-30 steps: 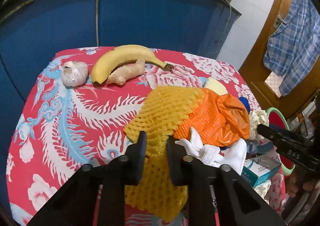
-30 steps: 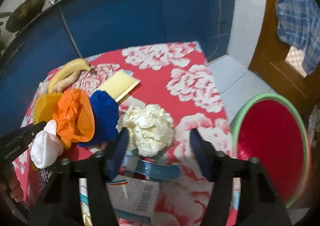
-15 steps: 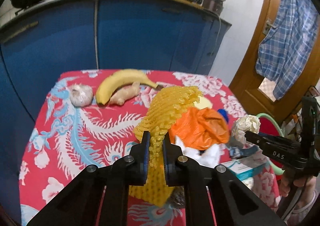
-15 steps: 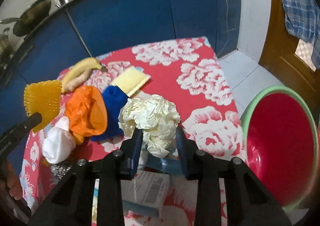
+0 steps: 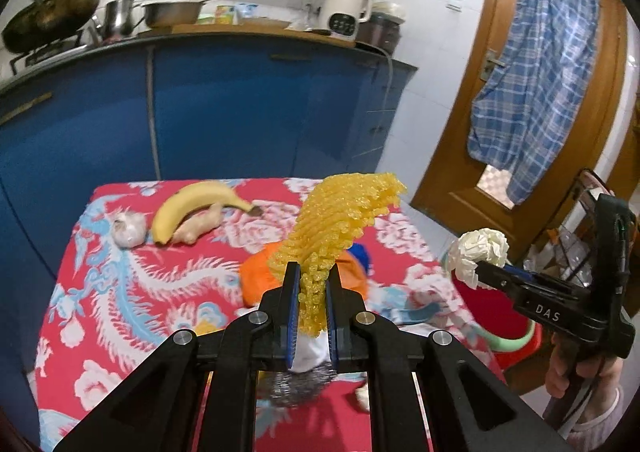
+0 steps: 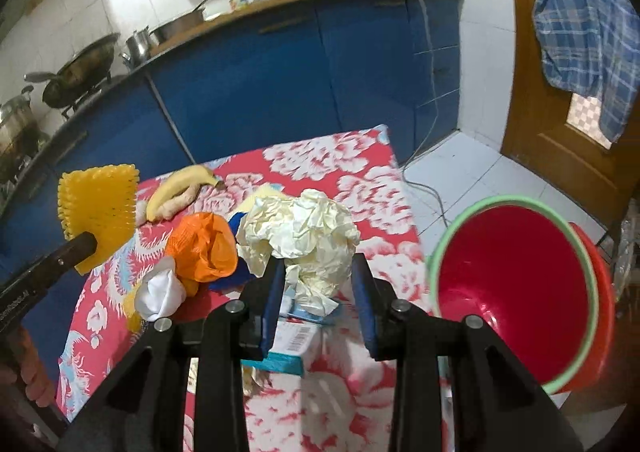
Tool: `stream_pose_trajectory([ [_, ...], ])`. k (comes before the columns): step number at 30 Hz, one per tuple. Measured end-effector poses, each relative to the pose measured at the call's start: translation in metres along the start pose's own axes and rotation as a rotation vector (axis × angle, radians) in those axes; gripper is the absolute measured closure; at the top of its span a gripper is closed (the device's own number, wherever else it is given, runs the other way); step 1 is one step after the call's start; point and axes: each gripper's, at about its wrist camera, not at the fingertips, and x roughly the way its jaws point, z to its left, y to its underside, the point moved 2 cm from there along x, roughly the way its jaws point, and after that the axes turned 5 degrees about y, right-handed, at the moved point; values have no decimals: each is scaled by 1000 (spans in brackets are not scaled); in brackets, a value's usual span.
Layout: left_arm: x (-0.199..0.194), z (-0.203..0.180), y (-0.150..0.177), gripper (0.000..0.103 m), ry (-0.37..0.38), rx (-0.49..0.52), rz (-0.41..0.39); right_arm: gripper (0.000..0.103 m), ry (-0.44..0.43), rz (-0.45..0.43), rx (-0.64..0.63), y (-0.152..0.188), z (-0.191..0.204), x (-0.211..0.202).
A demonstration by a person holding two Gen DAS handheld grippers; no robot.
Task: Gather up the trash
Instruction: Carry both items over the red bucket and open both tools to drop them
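My left gripper [image 5: 312, 284] is shut on a yellow foam fruit net [image 5: 340, 220] and holds it above the table; it also shows in the right wrist view [image 6: 98, 208]. My right gripper [image 6: 318, 272] is shut on a crumpled white paper ball [image 6: 304, 232], held above the table's right side; the ball also shows in the left wrist view [image 5: 482, 252]. A red bin with a green rim [image 6: 516, 288] stands beside the table on the right.
On the red flowered tablecloth [image 5: 132, 284] lie an orange plastic bag [image 6: 204, 248], a white wad [image 6: 160, 292], a blue item [image 6: 236, 220], a small carton [image 6: 292, 344], steel wool [image 5: 296, 388], a banana [image 5: 192, 204], ginger [image 5: 198, 226] and garlic [image 5: 128, 230]. Blue cabinets stand behind.
Both grippers have risen from the table. The left one lifted the yellow net higher. The right one lifted the paper ball and moved toward the red bin.
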Motion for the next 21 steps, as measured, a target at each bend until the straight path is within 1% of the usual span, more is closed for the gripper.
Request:
stream_pose_trajectory([
  [6, 5, -41, -5, 92, 60, 61, 8, 67, 61, -28, 59, 5, -35, -29],
  [10, 14, -73, -7, 92, 111, 102, 20, 66, 108, -36, 100, 14, -63, -39],
  [16, 35, -121, -4, 92, 171, 174, 54, 66, 165, -17, 182, 33, -114, -37],
  [21, 65, -159, 2, 92, 215, 215, 104, 66, 192, 0, 232, 45, -148, -29],
])
